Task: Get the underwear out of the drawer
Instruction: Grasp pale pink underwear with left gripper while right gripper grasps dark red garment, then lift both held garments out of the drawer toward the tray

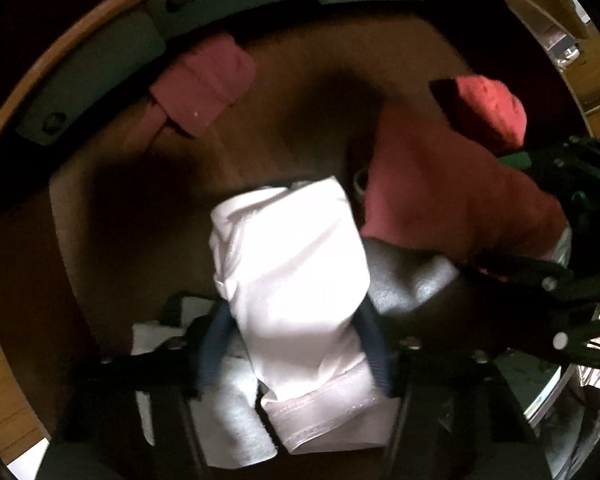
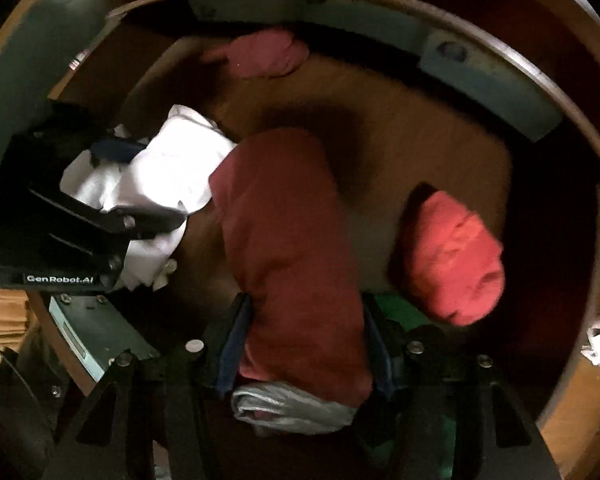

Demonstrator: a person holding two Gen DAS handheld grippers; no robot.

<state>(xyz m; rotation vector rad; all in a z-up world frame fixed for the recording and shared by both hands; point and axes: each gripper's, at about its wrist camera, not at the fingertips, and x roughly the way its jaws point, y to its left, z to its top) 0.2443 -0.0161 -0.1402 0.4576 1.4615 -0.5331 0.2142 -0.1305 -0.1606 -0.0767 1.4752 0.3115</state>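
Both grippers are over an open wooden drawer point(image 1: 284, 120). My left gripper point(image 1: 296, 340) is shut on a folded white piece of underwear point(image 1: 292, 264), held between its blue-padded fingers; it also shows in the right wrist view point(image 2: 172, 164). My right gripper point(image 2: 304, 344) is shut on a folded dark red piece of underwear point(image 2: 288, 240), with a grey band point(image 2: 288, 406) at its near end; it also shows in the left wrist view point(image 1: 448, 188).
A rolled red piece point(image 2: 456, 256) lies on the drawer floor at the right. A pink folded piece point(image 1: 204, 88) lies at the drawer's back wall. A grey towel-like cloth point(image 1: 408, 280) lies under the held pieces. Pale brackets line the back wall point(image 2: 484, 76).
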